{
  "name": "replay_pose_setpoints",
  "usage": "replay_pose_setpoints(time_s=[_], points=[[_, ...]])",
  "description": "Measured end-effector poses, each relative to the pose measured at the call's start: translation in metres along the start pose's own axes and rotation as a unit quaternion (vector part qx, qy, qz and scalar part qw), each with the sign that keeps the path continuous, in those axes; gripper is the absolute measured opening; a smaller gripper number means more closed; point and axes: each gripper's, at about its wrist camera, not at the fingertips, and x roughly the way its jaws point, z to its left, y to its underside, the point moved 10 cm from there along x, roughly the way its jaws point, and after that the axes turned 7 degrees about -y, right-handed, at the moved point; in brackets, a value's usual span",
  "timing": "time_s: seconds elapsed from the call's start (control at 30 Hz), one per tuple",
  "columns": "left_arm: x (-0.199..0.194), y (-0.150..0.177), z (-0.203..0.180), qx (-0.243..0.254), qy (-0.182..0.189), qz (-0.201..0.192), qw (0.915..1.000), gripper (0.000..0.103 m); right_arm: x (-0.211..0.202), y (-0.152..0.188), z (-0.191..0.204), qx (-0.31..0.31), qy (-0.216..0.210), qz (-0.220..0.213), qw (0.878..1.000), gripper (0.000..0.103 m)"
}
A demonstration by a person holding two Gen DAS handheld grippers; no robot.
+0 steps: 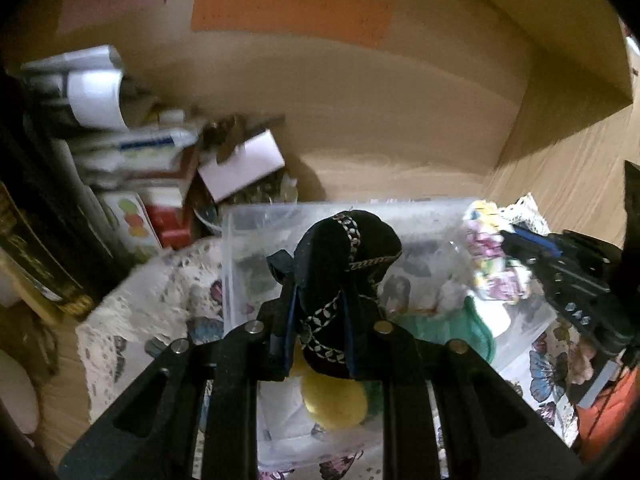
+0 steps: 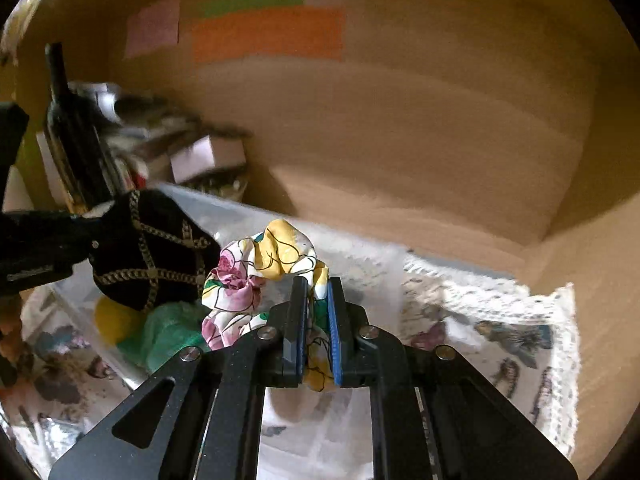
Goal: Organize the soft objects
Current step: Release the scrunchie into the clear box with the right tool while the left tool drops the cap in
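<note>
My left gripper is shut on a black velvet pouch with chain-pattern trim and holds it above a clear plastic bin. The pouch also shows at the left of the right wrist view. My right gripper is shut on a floral scrunchie, held over the bin's right side; the scrunchie shows in the left wrist view too. In the bin lie a yellow soft ball and a green fuzzy item.
The bin rests on a white lace cloth with butterflies on a wooden desk. A tan back wall carries orange and green paper notes. Boxes, papers and a white roll crowd the left. A dark bottle stands there.
</note>
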Motion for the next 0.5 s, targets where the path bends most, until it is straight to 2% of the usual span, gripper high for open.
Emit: replay_pose_setpoints(time_s=[0.13,0.17,0.3,0.5], points=[[0.009,0.008,-0.001,-0.001,0.003,0.017,0.9999,0.022,0.019,0.013,0.006,-0.006,-0.011,0.032,0.999,0.011],[0.01,0.01,-0.001,0.0,0.003,0.021,0.9998,0.025,0.02,0.015,0.008,-0.01,-0.016,0.037,0.999,0.012],[0.011,0.015,0.0,0.003,-0.001,0.036,0.9994,0.031,0.006,0.011,0.01,-0.017,-0.021,0.024,0.999,0.016],[-0.01,0.012,0.001,-0.006,0.005,0.027,0.9996,0.053,-0.028,0.0,0.011,-0.009,-0.03,-0.012,0.999,0.032]])
